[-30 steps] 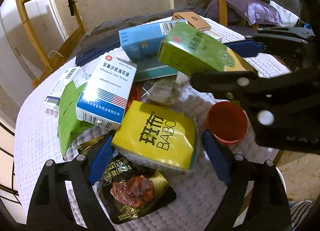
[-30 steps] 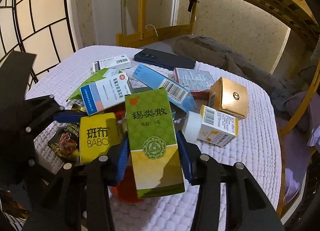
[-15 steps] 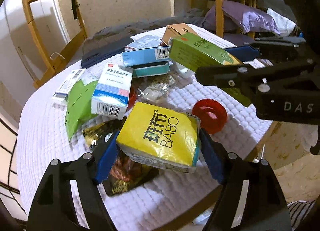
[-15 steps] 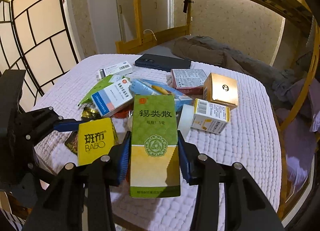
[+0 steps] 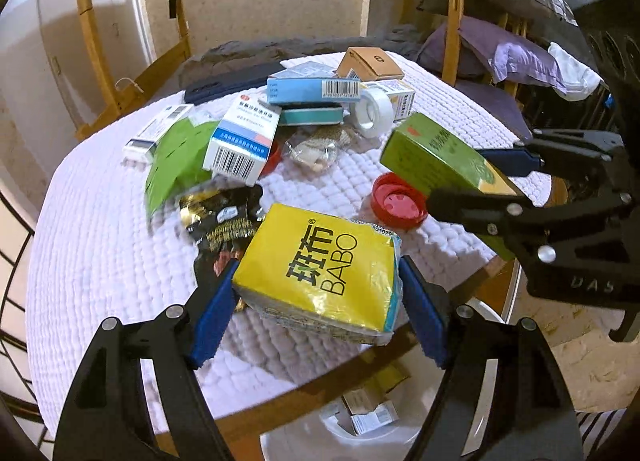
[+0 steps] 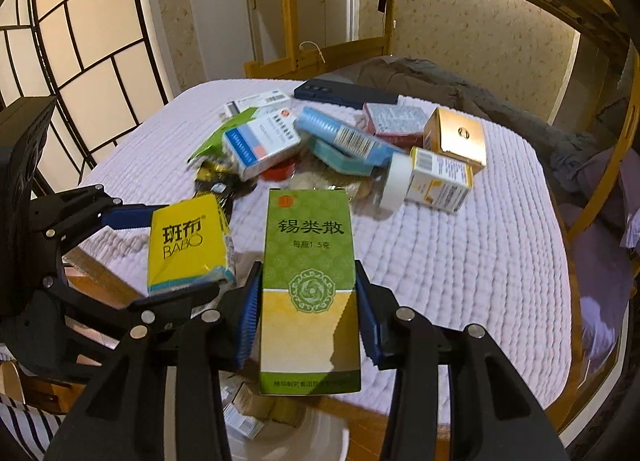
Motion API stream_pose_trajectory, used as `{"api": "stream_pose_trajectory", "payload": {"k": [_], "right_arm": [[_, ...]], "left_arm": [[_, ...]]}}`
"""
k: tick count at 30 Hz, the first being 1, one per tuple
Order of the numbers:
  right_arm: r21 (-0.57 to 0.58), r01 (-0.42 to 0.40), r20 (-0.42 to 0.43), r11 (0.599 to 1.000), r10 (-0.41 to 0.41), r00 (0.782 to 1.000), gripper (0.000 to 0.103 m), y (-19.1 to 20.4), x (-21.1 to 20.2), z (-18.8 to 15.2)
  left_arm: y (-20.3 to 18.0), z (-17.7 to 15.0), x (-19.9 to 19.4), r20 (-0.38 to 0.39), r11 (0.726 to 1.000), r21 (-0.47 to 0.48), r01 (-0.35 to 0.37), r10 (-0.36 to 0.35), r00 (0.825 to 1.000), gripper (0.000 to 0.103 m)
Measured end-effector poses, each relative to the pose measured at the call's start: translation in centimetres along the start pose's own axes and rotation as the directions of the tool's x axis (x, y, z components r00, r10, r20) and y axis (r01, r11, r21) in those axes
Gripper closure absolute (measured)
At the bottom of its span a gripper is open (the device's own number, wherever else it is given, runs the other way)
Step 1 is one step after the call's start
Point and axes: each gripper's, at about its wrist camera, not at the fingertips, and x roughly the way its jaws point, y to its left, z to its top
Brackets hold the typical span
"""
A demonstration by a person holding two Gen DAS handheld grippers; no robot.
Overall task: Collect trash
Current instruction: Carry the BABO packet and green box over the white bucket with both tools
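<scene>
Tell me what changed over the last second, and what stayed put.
Both hands drew back from the pile toward the table's near edge. The left gripper carried the yellow BABO pack off the black snack wrapper it had covered, and the right gripper carried the green box; both now hang near the white bin below. Both grips stayed shut. The red cap and the remaining boxes kept their places.
</scene>
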Motion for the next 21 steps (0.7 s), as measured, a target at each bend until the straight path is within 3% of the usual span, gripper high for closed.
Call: {"api": "stream_pose_trajectory", "payload": {"k": [21], "right_arm": [[0.014,-0.032,-0.042,0.999,0.032,0.999,0.061,2.7,-2.3,-4.1]], "left_arm": [[0.0,-3.0,-2.4,-0.026,0.998,-0.056,-0.021,0.020,0.999,0.024]]}}
